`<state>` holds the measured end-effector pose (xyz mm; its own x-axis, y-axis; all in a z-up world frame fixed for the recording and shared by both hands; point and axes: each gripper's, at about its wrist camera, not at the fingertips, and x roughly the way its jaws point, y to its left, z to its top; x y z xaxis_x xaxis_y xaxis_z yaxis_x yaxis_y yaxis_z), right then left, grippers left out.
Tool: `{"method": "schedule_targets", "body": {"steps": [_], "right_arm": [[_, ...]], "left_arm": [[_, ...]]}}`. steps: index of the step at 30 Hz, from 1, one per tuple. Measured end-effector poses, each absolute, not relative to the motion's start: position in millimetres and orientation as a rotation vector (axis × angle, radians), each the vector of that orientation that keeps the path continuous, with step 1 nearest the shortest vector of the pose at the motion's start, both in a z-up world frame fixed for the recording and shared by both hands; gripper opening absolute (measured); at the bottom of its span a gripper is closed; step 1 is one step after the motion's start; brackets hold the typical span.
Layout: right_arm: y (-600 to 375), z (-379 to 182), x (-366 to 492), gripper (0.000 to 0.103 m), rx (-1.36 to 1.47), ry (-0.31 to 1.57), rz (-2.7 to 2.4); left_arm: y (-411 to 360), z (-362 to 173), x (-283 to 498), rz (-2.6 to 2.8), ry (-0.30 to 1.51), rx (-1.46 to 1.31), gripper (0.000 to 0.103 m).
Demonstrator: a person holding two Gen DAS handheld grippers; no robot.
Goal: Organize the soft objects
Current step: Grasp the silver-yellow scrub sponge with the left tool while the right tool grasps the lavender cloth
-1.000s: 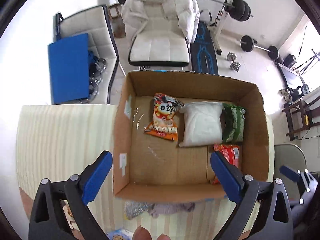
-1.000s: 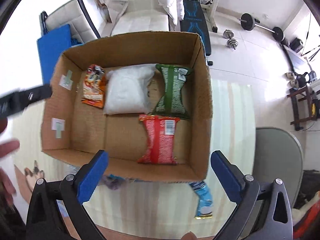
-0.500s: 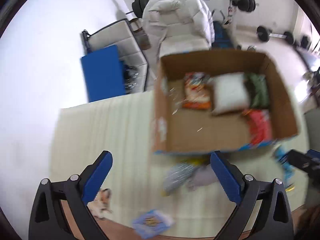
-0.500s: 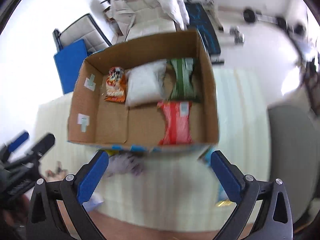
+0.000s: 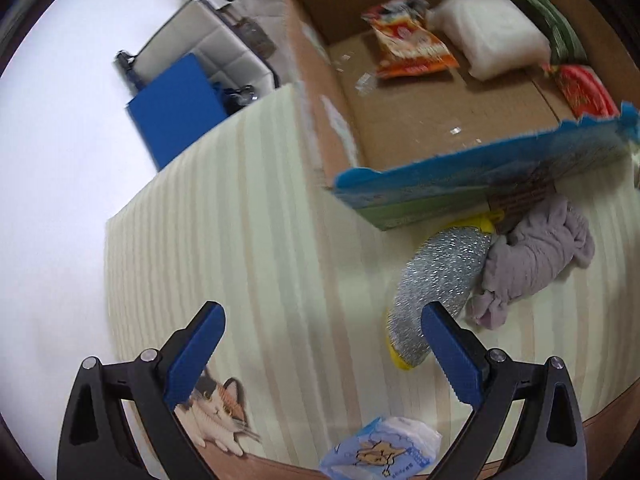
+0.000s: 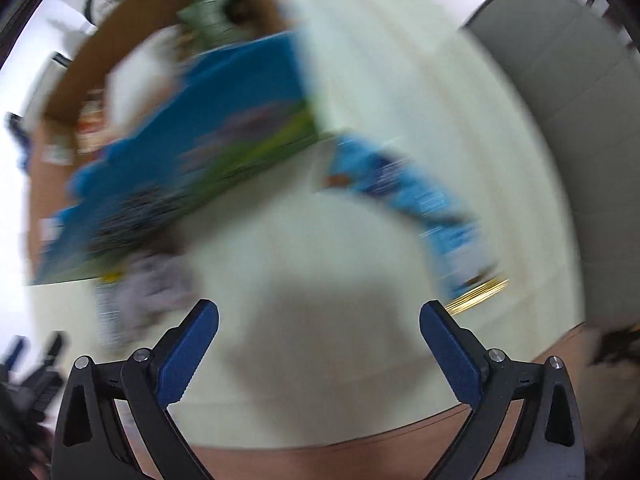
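Grippers (image 5: 320, 344) (image 6: 319, 340) agape nr box (image 5: 420, 112)

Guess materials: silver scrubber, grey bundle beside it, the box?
Silver scrubber: looks like metallic mesh over yellow sponge; glittery weave, yellow ends showing. Grey bundle: soft matte fabric, wrinkled and bunched. Box: brown cardboard, torn printed outer face.

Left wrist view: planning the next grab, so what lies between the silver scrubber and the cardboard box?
Nothing: the silver scrubber reaches the cardboard box, its yellow end tucked under it.
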<state>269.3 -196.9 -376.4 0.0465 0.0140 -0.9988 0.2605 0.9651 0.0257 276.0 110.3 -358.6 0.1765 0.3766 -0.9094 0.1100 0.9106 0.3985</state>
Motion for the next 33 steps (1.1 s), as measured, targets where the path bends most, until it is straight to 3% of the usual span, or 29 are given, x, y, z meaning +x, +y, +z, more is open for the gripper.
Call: {"method": "schedule_targets", "body": {"steps": [6,7,9,11,12,18,21,29,31,32,33], "right_arm": [[-239,-397,280,0.102,0.191,1.558,-0.237],[-242,-401,281,0.102,0.199,1.567,-0.235],[-243,-409,281,0.099,0.205,1.593,-0.21],[-239,-416,281,0.084,0.18,1.621,-0.215],[-236,-416,279,0.084,0.162,1.622,-0.237],[-182,-381,251,0.084,0.406,1.494,-0.103],[-133,-392,246,0.084,0.618,1.545,0.071],[-32,-431,271,0.084,0.731,1.586,0.162],[-23,-440,274,0.075,0.71,1.598,0.15],[-18,-444,274,0.053,0.715,1.603,0.181],[-16,-444,274,0.042,0.734,1.601,0.214]], "left_arm": [[90,-404,290,0.056,1.497,0.476,0.1],[88,-409,293,0.043,1.511,0.46,0.095],[90,-416,297,0.028,1.563,0.38,0.053],[96,-421,298,0.026,1.608,0.279,0.051],[100,-420,298,0.025,1.617,0.209,0.05],[126,-419,278,0.082,1.679,-0.159,0.048],[139,-421,268,0.133,1.68,-0.24,0.048],[171,-434,255,0.193,1.701,-0.287,0.048],[177,-433,254,0.197,1.698,-0.261,0.048],[176,-433,255,0.194,1.699,-0.252,0.048],[173,-433,254,0.186,1.7,-0.245,0.048]]}}
